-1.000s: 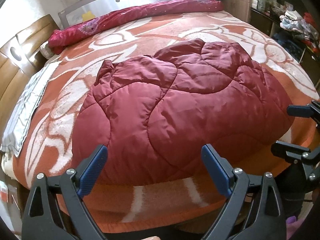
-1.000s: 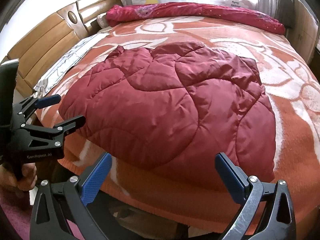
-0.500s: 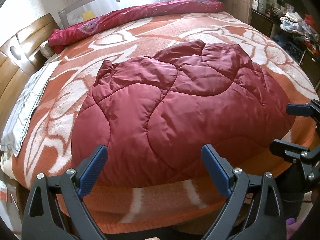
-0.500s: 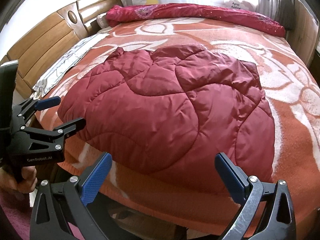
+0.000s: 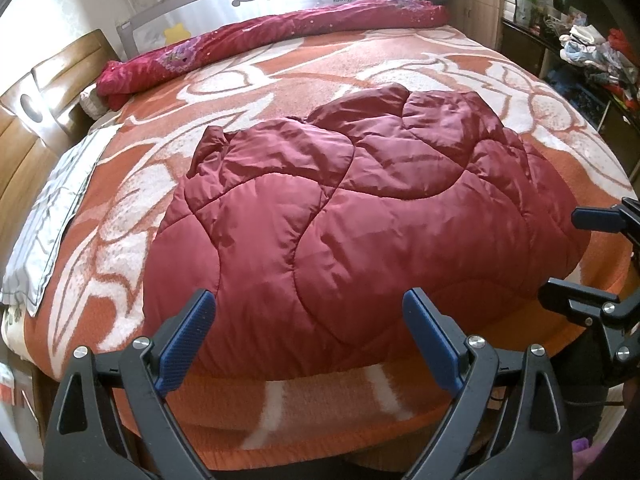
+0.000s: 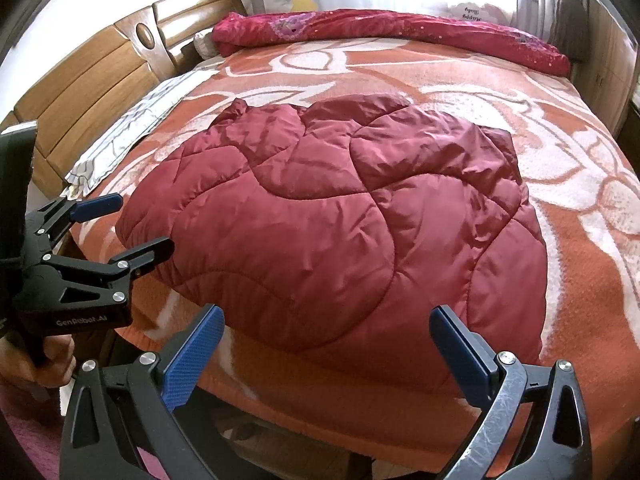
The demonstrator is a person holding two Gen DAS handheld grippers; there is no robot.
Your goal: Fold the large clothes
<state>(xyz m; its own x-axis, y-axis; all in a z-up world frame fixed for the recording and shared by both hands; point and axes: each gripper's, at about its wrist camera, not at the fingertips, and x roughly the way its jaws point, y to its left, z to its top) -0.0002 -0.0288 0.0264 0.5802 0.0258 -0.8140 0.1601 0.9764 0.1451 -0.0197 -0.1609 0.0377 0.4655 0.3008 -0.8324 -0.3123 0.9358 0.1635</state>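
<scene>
Left gripper (image 5: 308, 336) spread wide, nothing in it, hovering off the near edge of the bed (image 5: 320, 412) just short of the hem. The maroon quilted garment (image 5: 360, 220) lies mid-bed on the orange floral blanket (image 5: 280, 76), puffy, rumpled at the far end, a bunched corner sticking out far left. Right gripper (image 6: 326, 344) also released and empty, near the garment's near-right hem, not touching. Risks: the slick padded fabric looks likely to slip from a shallow pinch; a deep bite could catch the blanket under the hem and drag it along; the thick fill will probably spring a fold back open; uneven lifts by the two grippers would skew the fold line. Hard to make out: sleeves, collar and front opening cannot be identified, so the garment's orientation is unclear; its underside and the tucked far edge are hidden; fisheye bends the bed's edges; only part of a hand (image 6: 48, 364) shows on the left gripper's handle.
</scene>
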